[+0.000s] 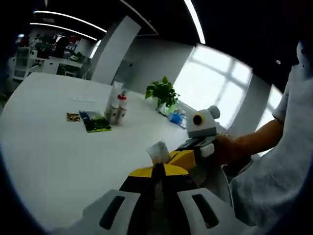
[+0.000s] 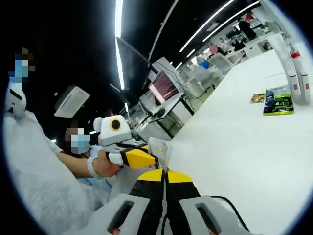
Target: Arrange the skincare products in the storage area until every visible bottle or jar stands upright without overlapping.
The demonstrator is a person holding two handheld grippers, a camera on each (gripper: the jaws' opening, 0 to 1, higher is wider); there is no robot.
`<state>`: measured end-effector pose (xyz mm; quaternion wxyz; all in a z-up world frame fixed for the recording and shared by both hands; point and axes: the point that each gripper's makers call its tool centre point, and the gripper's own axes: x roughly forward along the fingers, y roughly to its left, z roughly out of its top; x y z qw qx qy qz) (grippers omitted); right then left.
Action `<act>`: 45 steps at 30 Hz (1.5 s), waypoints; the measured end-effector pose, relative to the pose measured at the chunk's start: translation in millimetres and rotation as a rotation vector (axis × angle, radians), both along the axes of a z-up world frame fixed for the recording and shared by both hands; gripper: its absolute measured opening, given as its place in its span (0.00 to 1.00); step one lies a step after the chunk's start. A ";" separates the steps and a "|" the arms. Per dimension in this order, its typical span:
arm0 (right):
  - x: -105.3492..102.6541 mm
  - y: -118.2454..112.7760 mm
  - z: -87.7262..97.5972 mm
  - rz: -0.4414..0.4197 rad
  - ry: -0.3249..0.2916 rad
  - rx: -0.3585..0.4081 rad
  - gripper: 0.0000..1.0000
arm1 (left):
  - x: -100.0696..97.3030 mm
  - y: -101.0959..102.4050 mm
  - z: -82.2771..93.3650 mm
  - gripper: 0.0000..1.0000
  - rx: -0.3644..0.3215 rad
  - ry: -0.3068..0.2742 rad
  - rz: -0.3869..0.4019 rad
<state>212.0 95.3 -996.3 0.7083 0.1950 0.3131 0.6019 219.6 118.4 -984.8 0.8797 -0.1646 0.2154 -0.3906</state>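
Left gripper view: white table [image 1: 54, 147], skincare products at about 11 o'clock from the jaws, well apart from them: small brown packet [image 1: 73, 117], dark green sachet [image 1: 95, 121], then a cluster of upright bottles [image 1: 116, 105], one with a red cap, touching or just beside each other. Potted plant [image 1: 164, 93] farther back at 12 o'clock, blue item [image 1: 175, 117] beside it. Left gripper [image 1: 159, 171] has its jaws together, pinching a small clear sachet [image 1: 158, 152]. Right gripper [image 1: 188, 155] comes in at 2 o'clock, held by a hand [image 1: 226, 149], its tip at the same sachet. Right gripper view: left gripper [image 2: 146, 157] enters at 10 o'clock, hand [image 2: 100, 165] on it, tip on the clear sachet [image 2: 160, 149]. Right gripper [image 2: 166, 178] jaws together right at the sachet's lower edge; grip on it cannot tell for sure. Green sachet [image 2: 279, 104] and brown packet [image 2: 257, 98] flat on the table [image 2: 234, 161] at 2 o'clock, bottles [image 2: 296, 73] upright beyond them.
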 end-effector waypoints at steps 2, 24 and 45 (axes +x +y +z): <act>3.0 -0.8 1.7 -0.015 -0.028 -0.003 0.00 | 3.4 1.9 -0.1 0.02 0.005 -0.003 0.017; 19.7 -13.3 -14.9 -0.100 -0.128 -0.131 0.00 | 16.7 14.6 -36.3 0.00 0.283 -0.021 0.098; 28.7 -22.0 -24.0 -0.150 -0.100 -0.168 0.00 | 15.3 21.9 -52.3 0.00 0.449 -0.050 0.112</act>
